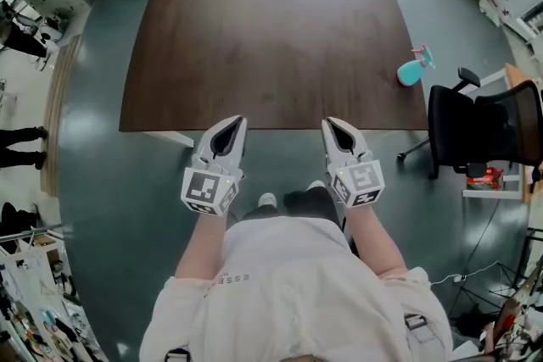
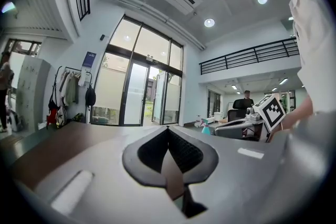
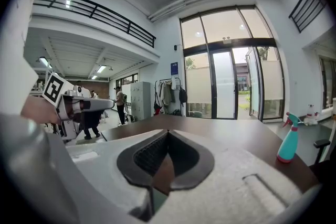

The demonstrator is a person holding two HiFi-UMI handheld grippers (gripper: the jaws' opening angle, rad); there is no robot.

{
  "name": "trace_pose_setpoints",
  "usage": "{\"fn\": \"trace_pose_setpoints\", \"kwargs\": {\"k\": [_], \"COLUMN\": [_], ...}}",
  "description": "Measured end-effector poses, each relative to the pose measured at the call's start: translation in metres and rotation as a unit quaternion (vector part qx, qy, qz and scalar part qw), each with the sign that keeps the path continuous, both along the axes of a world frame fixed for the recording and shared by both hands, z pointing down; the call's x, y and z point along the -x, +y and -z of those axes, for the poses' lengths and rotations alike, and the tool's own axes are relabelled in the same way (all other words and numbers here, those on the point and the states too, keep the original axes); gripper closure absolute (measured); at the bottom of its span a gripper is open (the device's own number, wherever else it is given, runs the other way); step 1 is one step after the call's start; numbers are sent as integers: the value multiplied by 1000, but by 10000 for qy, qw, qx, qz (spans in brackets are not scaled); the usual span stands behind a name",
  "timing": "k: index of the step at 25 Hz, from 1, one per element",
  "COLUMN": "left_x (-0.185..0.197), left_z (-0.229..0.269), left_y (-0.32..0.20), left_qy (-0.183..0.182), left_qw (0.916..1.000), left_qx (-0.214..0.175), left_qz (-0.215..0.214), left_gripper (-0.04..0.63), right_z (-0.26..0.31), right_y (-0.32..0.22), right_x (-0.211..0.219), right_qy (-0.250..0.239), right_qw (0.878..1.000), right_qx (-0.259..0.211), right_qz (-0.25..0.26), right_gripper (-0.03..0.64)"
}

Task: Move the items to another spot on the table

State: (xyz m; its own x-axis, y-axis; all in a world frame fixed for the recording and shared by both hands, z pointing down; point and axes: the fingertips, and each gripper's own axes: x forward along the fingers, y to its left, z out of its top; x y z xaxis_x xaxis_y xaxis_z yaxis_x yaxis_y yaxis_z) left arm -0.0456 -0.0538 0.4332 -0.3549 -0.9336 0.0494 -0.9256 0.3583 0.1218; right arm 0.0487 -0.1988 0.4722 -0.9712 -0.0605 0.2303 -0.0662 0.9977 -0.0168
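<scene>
standing at the lower edge of the dark brown table [image 1: 254, 38], the person is holding 2 grippers side by side at the centre of the head view, their tips just reaching over that edge. the left gripper [image 1: 238, 122] is showing its jaws pressed together with nothing between them, and the right gripper [image 1: 327, 124] is likewise closed tight and empty. the teal spray bottle [image 1: 413, 70] is standing upright near the table's right edge, toward the upper right of the head view, well apart from both grippers. a black office chair [image 1: 475, 127] is sitting on the floor just beside that table corner, at the frame's right.
</scene>
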Motion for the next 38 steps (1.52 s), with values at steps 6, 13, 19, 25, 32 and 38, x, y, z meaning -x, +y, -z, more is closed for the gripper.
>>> {"fn": "trace_pose_setpoints", "kwargs": {"k": [6,13,19,25,32,38], "left_x": [-17,-35,-37,-37,-41,-44], "left_z": [1,0,0,1,-2,-7], "left_y": [18,23,27,21,20,20], "left_qy": [99,104,105,108,87,87], "left_qw": [9999,9998,9998,9996,9993,9994], "left_qx": [-83,-63,-76,-143,-99,-67], "left_qz": [2,-140,-149,-218,-342,-339], "left_gripper": [578,578,578,578,578,578], "right_z": [5,4,9,15,11,7], "right_y": [23,33,39,37,35,38], "right_x": [-12,-21,-25,-27,-30,-33], "right_qy": [8,-3,-99,-159,-127,-93], "right_qw": [9999,9997,9996,9994,9995,9993], "right_qx": [-108,-175,-227,-279,-298,-338], "right_qz": [62,155,133,108,57,98], "right_gripper": [624,626,626,626,626,626]}}
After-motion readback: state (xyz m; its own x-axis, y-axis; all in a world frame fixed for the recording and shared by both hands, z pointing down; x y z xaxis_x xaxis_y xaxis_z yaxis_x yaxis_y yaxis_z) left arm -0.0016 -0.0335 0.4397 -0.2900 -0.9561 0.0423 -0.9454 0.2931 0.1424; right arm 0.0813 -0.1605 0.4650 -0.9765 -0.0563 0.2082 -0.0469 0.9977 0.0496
